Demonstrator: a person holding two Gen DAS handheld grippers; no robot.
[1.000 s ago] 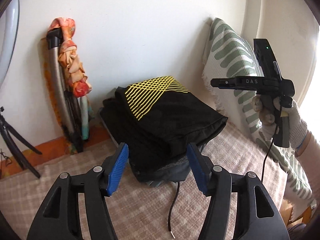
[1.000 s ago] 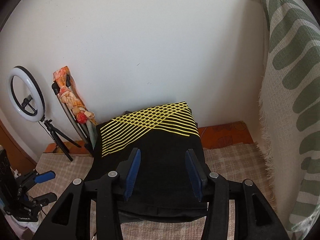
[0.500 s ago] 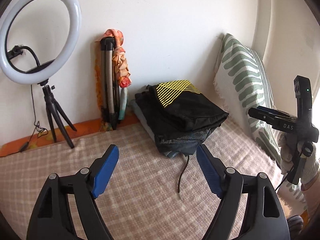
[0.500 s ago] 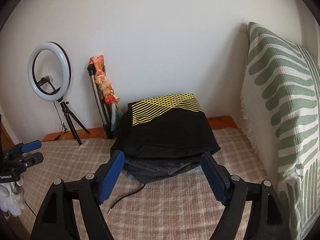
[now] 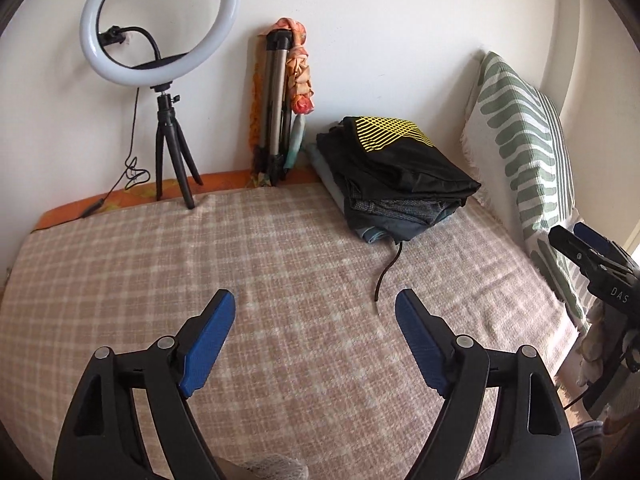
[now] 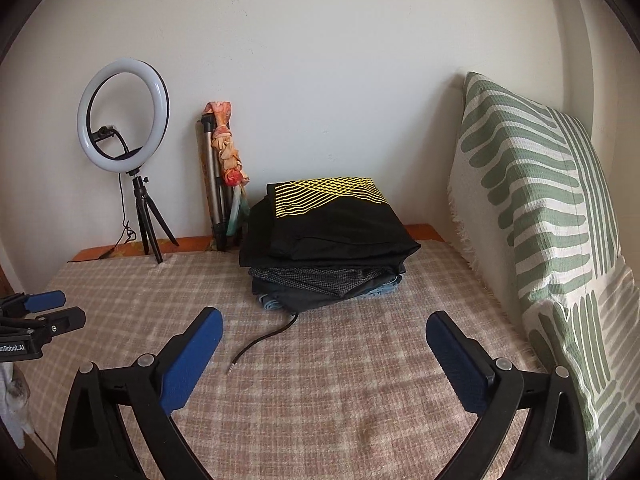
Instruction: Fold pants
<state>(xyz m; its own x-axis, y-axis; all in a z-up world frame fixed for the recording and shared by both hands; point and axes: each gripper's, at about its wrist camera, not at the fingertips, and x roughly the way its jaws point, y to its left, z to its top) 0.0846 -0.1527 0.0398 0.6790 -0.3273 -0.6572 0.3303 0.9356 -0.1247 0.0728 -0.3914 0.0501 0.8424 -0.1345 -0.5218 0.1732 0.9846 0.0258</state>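
Folded black pants with a yellow line pattern [image 5: 404, 160] lie on top of a stack of folded clothes [image 6: 324, 280] at the back of the bed, near the wall. They also show in the right wrist view [image 6: 332, 220]. My left gripper [image 5: 315, 320] is open and empty, well in front of the stack. My right gripper [image 6: 324, 332] is open and empty, also in front of the stack. A black drawstring [image 6: 260, 344] trails from the stack onto the blanket.
A checked beige blanket [image 5: 280, 264] covers the bed. A ring light on a tripod [image 5: 160, 40] and a folded tripod with an orange cloth [image 5: 284, 100] stand at the wall. A green-striped pillow [image 6: 540, 220] leans on the right.
Both grippers have pulled back from the stack and opened wider. The pants stay on top of the stack.
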